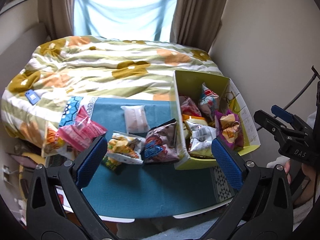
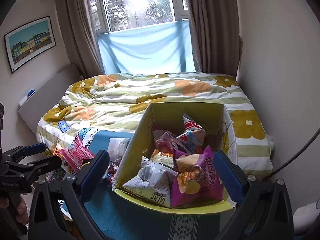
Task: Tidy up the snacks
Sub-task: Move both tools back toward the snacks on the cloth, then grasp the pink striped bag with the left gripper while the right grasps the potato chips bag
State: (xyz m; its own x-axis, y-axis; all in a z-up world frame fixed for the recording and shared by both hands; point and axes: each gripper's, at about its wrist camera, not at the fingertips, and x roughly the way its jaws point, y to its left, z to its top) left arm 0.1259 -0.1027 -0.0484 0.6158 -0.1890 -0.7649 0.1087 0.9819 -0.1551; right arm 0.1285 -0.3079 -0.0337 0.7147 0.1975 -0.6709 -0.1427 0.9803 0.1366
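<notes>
A yellow-green cardboard box (image 1: 178, 108) (image 2: 138, 138) stands on a teal cloth (image 1: 152, 190), holding several snack bags, among them a purple one (image 2: 197, 182) and a white one (image 2: 154, 186). Loose bags lie left of the box: a pink bag (image 1: 82, 130), a yellow-green bag (image 1: 124, 148), a dark red-blue bag (image 1: 162, 144) leaning on the box wall, and a white pack (image 1: 136, 118). My left gripper (image 1: 160, 158) is open above the loose bags, holding nothing. My right gripper (image 2: 162, 174) is open over the box's near end, empty.
A bed with a flowered duvet (image 1: 112, 68) lies behind the cloth, with a small blue phone (image 1: 32, 97) on it. Walls stand close at the right. Curtains and a window fill the back. The cloth's near edge (image 1: 140, 218) drops off toward me.
</notes>
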